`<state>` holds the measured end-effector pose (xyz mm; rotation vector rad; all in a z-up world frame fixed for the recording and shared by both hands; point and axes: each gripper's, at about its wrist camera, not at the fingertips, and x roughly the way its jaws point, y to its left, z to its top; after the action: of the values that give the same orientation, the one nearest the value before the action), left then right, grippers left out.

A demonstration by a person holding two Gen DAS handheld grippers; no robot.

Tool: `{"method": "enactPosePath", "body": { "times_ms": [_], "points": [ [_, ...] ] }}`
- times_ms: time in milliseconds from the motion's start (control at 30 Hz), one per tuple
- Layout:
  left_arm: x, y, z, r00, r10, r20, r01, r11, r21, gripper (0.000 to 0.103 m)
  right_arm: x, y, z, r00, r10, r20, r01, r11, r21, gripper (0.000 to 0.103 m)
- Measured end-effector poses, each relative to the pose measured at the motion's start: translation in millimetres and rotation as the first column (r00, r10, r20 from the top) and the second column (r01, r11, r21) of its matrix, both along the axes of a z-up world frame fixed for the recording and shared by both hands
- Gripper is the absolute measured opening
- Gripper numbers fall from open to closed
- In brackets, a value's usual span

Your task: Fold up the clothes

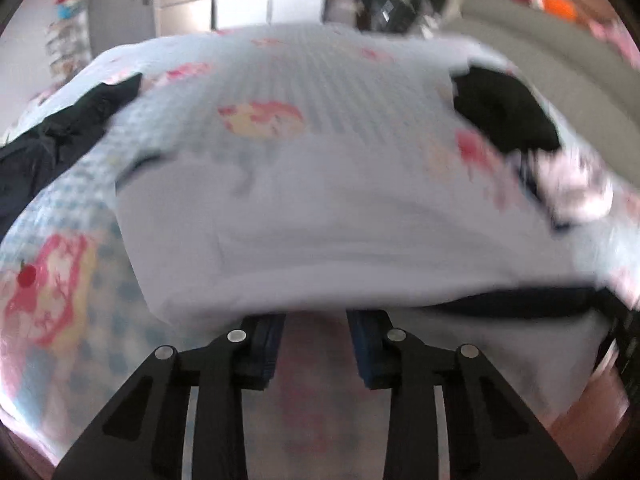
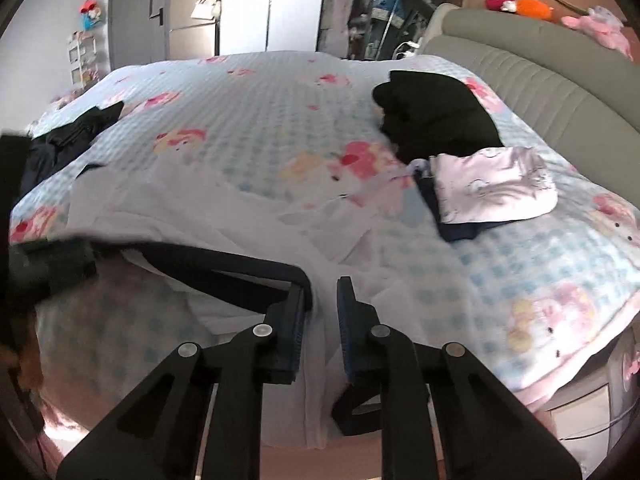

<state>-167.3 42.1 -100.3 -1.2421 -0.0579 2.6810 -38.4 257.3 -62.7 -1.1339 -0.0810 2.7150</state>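
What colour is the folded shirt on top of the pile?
Pale pink with grey drawings, the folded shirt shows best in the right wrist view.

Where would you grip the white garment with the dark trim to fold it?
At the dark-trimmed edge of the white garment, coming from the near side of the bed. That edge overhangs the bed toward both grippers; the right gripper already straddles cloth there.

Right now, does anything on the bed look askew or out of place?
Yes. The white garment lies rumpled across the bedspread, one flap trailing off toward the folded stack, and its dark-trimmed edge hangs over the bed's near side. A black garment sits bunched at the far left. Nothing looks spilled or damaged.
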Motion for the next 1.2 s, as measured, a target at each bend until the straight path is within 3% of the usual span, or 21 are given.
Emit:
{"method": "enactPosePath", "body": {
  "times_ms": [100, 200, 267, 333, 367, 433, 567, 667, 733, 800, 967, 1067, 1200],
  "points": [
    [-10.4, -9.1, 15.4, 0.997, 0.061, -0.055, -0.061, 0.998, 0.001, 0.032, -2.3, 11.6, 3.6, 1.0, -0.018, -0.008, 0.018, 1.0, -0.02, 0.015],
    [-12.5, -15.9, 14.5, 0.998, 0.053, -0.03, -0.053, 0.998, 0.017, 0.032, -4.9, 22.7, 1.8, 1.0, -0.028, 0.004, 0.029, 0.997, -0.073, 0.015],
    [-7.2, -20.2, 9.5, 0.999, -0.012, 0.035, 0.009, 0.996, 0.092, 0.032, -6.6, 30.0, 0.7, 0.999, -0.035, 0.012, 0.036, 0.994, -0.107, 0.017],
    [8.1, -15.9, 9.3, 0.993, -0.11, 0.036, 0.103, 0.983, 0.151, 0.037, -8.2, 37.4, -0.5, 0.999, -0.041, 0.021, 0.043, 0.989, -0.142, 0.017],
    [16.3, -7.6, 9.5, 0.989, -0.149, 0.027, 0.143, 0.979, 0.147, 0.041, -9.1, 41.1, -1.1, 0.999, -0.043, 0.025, 0.047, 0.986, -0.159, 0.018],
    [24.7, 11.7, 7.2, 0.976, -0.217, 0.022, 0.212, 0.969, 0.129, 0.061, -10.8, 48.4, -2.3, 0.998, -0.049, 0.034, 0.055, 0.98, -0.193, 0.018],
    [10.9, 47.4, -9.7, 0.96, -0.265, 0.088, 0.26, 0.963, 0.068, 0.064, -6.5, 47.5, -4.9, 0.998, -0.045, 0.042, 0.054, 0.969, -0.241, 0.02],
    [-5.0, 62.9, -21.2, 0.969, -0.224, 0.103, 0.227, 0.974, -0.016, 0.062, -1.7, 43.4, -6.8, 0.998, -0.039, 0.046, 0.05, 0.961, -0.271, 0.021],
    [-9.4, 59.4, -14.5, 0.982, -0.174, 0.077, 0.174, 0.985, 0.007, 0.049, -0.7, 45.2, -6.4, 0.998, -0.032, 0.052, 0.045, 0.961, -0.273, 0.023],
    [-10.1, 47.9, -2.2, 0.994, -0.109, 0.029, 0.108, 0.993, 0.043, 0.042, -0.2, 45.2, -8.7, 0.998, -0.023, 0.065, 0.039, 0.965, -0.261, 0.026],
    [-3.0, 4.6, 29.6, 0.99, 0.086, -0.111, -0.084, 0.996, 0.026, 0.037, -1.4, 27.9, -23.2, 0.992, 0.035, 0.118, -0.007, 0.972, -0.233, 0.033],
    [3.5, -16.8, 32.0, 0.982, 0.161, -0.102, -0.159, 0.987, 0.027, 0.036, -2.1, 17.5, -31.9, 0.986, 0.069, 0.15, -0.035, 0.975, -0.218, 0.041],
    [13.5, -26.1, 16.4, 0.985, 0.165, -0.053, -0.165, 0.986, 0.019, 0.037, 1.8, 3.5, -39.1, 0.98, 0.095, 0.172, -0.064, 0.982, -0.18, 0.043]
  ]
}}
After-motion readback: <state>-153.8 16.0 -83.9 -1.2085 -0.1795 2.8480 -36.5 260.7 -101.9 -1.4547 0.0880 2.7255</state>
